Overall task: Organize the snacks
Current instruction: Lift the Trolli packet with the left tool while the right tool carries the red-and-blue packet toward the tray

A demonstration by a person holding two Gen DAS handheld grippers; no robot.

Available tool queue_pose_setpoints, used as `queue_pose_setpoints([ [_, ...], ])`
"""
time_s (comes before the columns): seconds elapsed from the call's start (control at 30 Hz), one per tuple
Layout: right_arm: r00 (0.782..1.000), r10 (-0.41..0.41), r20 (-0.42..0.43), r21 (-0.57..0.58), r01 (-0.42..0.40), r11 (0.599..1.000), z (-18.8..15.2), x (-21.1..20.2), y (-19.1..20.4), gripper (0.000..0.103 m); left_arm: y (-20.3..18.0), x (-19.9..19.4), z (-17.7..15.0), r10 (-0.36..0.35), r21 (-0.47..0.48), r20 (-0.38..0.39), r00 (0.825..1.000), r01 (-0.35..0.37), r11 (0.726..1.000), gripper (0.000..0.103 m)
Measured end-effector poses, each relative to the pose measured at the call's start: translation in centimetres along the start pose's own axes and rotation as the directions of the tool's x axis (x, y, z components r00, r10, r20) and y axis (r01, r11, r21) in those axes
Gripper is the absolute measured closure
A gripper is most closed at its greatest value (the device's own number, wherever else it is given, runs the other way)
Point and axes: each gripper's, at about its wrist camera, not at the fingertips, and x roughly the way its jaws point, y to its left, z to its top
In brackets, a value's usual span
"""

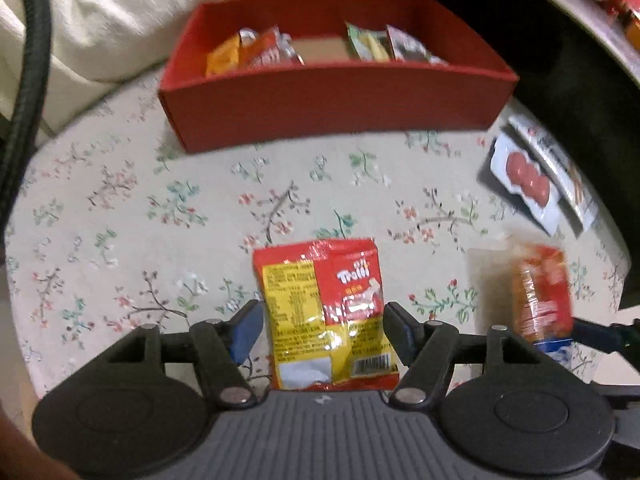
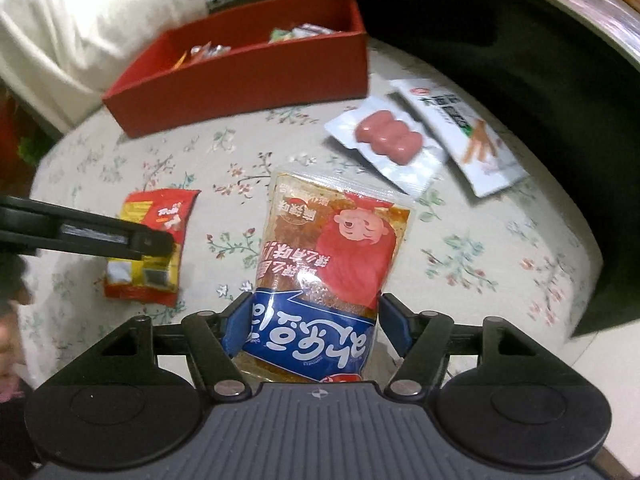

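Nearest, the left tool (image 1: 323, 330) stands part open over a red-and-yellow Trolli packet (image 1: 326, 312) lying flat on the floral surface (image 1: 140, 220) — its pads are beside the packet's edges, not pressing. The right tool (image 2: 314, 326) straddles a red-and-blue snack pouch (image 2: 332, 268); whether it grips is unclear. Farther off lie a sausage pack (image 2: 390, 140) and a white packet (image 2: 464, 136) — beyond, a red box (image 1: 332, 100) holds snacks.

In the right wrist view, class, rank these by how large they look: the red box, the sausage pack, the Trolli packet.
1. Red box: largest, though farthest away.
2. Sausage pack and Trolli packet: too alike to rank; the left gripper covers part of the Trolli packet.
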Motion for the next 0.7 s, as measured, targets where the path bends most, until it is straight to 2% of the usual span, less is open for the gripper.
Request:
queue_pose_setpoints([
  [0.17, 0.999, -0.038, -0.022, -0.015, 0.038, 0.999, 0.1, 1.2, 0.8, 0.027, 0.4, 1.4, -0.1, 0.000, -0.045, -0.023, 1.000, -0.001, 0.999, 0.038],
  [0.27, 0.999, -0.046, -0.024, -0.013, 0.046, 0.999, 0.0, 1.8, 0.8, 0.022, 0.2, 2.4, -0.1, -0.003, -0.065, -0.023, 1.000, 0.001, 0.998, 0.034],
  [0.33, 0.998, -0.061, -0.035, -0.012, 0.061, 0.998, -0.1, 2.4, 0.7, 0.020, -0.1, 2.5, 0.0, 0.008, -0.058, -0.023, 1.000, -0.009, 0.998, 0.033],
  [0.37, 0.997, -0.065, -0.041, -0.012, 0.065, 0.998, -0.1, 2.6, 0.8, 0.019, -0.2, 2.6, 0.0, 0.004, -0.050, -0.021, 1.000, -0.006, 0.999, 0.027],
  [0.43, 0.996, -0.082, -0.035, -0.027, 0.081, 0.996, -0.1, 2.9, 0.9, 0.017, -0.9, 2.9, -0.4, 0.018, -0.009, -0.015, 1.000, -0.019, 1.000, 0.026],
  [0.47, 0.995, -0.090, -0.032, -0.035, 0.089, 0.995, -0.1, 3.1, 1.0, 0.016, -1.4, 2.9, -0.6, 0.047, 0.028, -0.011, 0.999, -0.047, 0.999, 0.027],
  [0.57, 0.995, -0.093, -0.035, -0.039, 0.092, 0.995, 0.0, 3.1, 1.0, 0.018, -1.5, 2.3, -1.1, 0.039, 0.040, -0.002, 0.999, -0.038, 0.998, 0.042],
  [0.63, 0.995, -0.090, -0.034, -0.051, 0.089, 0.995, -0.1, 2.8, 1.1, 0.026, -1.0, 2.0, -1.2, 0.034, 0.032, -0.020, 0.999, -0.033, 0.999, 0.045],
  [0.7, 0.996, -0.076, -0.037, -0.063, 0.074, 0.995, -0.2, 2.5, 1.3, 0.030, -0.7, 1.8, -1.3, 0.026, 0.022, -0.039, 0.999, -0.025, 0.999, 0.048],
])
